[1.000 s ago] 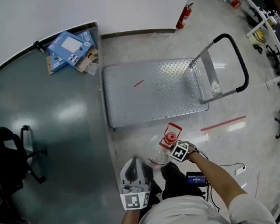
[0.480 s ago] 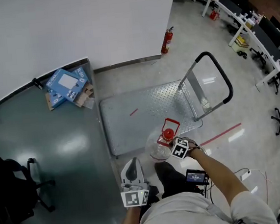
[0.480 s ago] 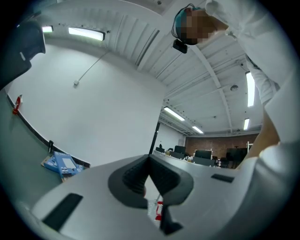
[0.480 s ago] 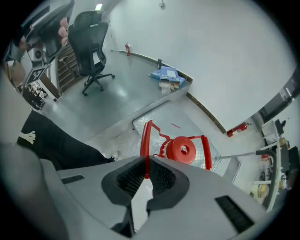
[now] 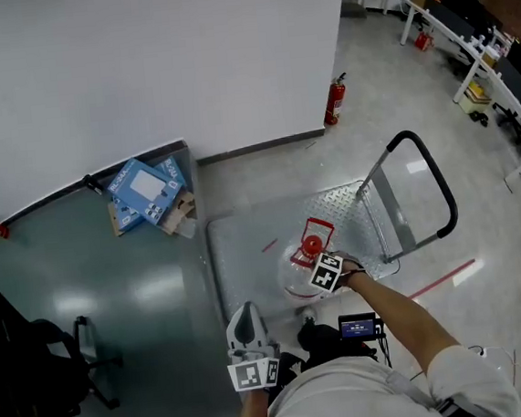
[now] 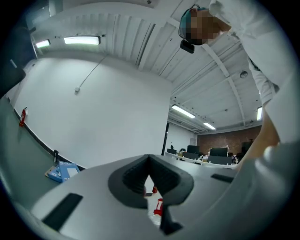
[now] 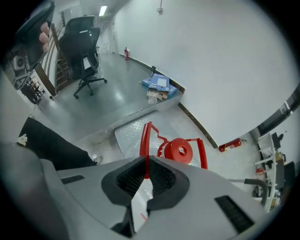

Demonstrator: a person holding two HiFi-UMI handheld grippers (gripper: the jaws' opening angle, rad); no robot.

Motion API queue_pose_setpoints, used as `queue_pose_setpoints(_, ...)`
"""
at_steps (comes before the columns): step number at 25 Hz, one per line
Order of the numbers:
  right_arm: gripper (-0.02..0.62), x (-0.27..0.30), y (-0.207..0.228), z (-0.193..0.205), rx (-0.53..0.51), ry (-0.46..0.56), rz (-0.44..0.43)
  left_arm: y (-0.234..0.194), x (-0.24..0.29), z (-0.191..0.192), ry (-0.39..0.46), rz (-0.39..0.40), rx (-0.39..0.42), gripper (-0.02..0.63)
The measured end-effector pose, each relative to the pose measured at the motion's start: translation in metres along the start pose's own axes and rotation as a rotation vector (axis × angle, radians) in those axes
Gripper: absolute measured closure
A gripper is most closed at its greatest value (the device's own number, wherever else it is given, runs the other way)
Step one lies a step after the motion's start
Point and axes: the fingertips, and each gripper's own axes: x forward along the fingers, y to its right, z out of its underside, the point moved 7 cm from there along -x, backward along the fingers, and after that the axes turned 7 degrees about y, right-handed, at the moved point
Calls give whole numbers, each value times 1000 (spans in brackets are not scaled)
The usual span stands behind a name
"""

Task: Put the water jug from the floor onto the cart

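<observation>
The water jug [image 5: 296, 277] is no longer hanging over the floor on the near side of the cart [image 5: 246, 250] — it is now hanging over the near part of the deck. The right claw [image 7: 147, 164] is clamping the jug's red handle [image 7: 146, 136]. Whether its base is touching the deck I cannot tell. The left claw [image 6: 149, 161] is idling nearer the person, pads together and empty. By my reading, only lowering and letting go are remaining.
</observation>
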Motion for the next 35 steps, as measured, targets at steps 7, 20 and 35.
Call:
queue_pose_setpoints(7,569,35,68,-28,-20,8,-4,2,52,2,-19,-19,36,603)
queue_pose_setpoints(20,572,90,123,-53,-52,-7,69,-41,141,41,-84,-12,-8,602)
queue_pose_setpoints(35,574,114,62,-33,-131,-12,91,-79,176,51,-117,-35,-21,603)
